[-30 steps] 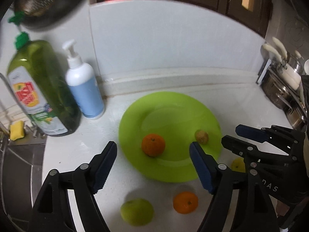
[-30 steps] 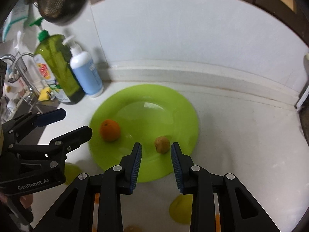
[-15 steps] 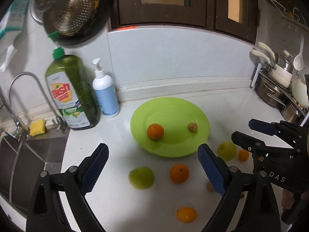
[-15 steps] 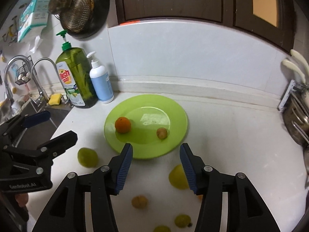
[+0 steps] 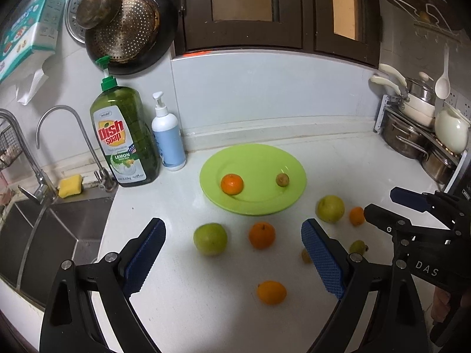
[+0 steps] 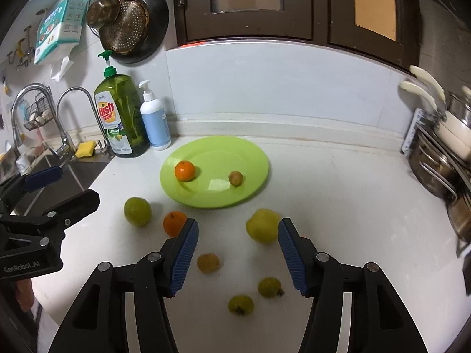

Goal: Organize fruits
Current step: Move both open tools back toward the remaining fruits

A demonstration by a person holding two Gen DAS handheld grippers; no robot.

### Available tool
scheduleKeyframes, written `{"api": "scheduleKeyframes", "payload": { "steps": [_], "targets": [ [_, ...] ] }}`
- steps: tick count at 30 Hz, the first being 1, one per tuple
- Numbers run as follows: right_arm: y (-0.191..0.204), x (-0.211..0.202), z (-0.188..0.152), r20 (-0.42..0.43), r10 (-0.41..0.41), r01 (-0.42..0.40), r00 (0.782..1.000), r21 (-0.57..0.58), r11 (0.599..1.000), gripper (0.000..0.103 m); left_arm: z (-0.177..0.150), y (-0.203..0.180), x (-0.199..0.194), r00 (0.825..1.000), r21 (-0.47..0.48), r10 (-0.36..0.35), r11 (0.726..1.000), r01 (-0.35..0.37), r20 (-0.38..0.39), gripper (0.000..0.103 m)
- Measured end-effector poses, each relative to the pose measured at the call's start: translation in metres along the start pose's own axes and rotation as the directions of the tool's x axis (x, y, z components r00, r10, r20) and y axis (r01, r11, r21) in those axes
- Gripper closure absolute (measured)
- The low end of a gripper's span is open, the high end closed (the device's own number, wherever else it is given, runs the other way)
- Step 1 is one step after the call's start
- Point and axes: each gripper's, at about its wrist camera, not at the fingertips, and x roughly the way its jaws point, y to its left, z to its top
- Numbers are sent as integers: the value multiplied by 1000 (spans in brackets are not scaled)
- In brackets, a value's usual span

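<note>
Sink (image 5: 59, 229): far left, below the counter edge, with 2 curved taps (image 5: 59, 123) and a yellow sponge (image 5: 70, 186) at its back rim.
Dish soap bottle (image 5: 125, 135): green, upright on the counter against the wall, just left of a white and blue pump bottle (image 5: 168, 135).
Left gripper (image 5: 232, 260): held above the near counter, blue pads spread wide apart, nothing between them.
Green apple (image 5: 210, 239): on the bare counter, in front of the plate's left edge.
Orange on counter (image 5: 262, 235): just right of the green apple, near the plate's front rim but apart from it.
Near orange (image 5: 271, 292): alone on the counter, closest to the left camera.
Green plate (image 5: 259, 158): flat on the white counter (image 5: 353, 164), mid scene, holding 2 fruits.
Orange on plate (image 5: 232, 184): left half of the plate.
Small brown fruit (image 5: 282, 179): right half of the plate, well apart from the orange.
Right gripper (image 6: 237, 254): jaws wide open, empty, hovering over the loose fruit in front of the plate.
Yellow-green apple (image 6: 263, 225): on the counter just inside the right gripper's right pad (image 6: 290, 256).
Small fruits: 1 yellowish (image 6: 208, 263) and 2 greenish (image 6: 269, 287) (image 6: 241, 304), scattered on the counter between the right gripper's fingers.
Small orange (image 5: 357, 216): just right of the yellow-green apple in the left wrist view.
Pots (image 5: 412, 135): stacked on a rack at far right.
</note>
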Motion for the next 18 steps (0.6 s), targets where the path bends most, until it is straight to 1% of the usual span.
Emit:
{"api": "scheduleKeyframes", "payload": {
  "steps": [9, 12, 18],
  "targets": [
    [-9, -3, -33, -38, 11, -9, 999, 61, 998, 46, -32, -13, 3, 999, 17, -24, 1000, 25, -47, 9],
    [-11, 3, -43, -72, 16, -12, 997, 63, 998, 46, -44, -16, 10, 995, 19, -51, 998, 53, -88, 9],
    [-13, 19, -64, -142, 28, -19, 989, 67, 998, 46, -65, -25, 17, 993, 58, -47, 997, 54, -105, 9]
  ]
}}
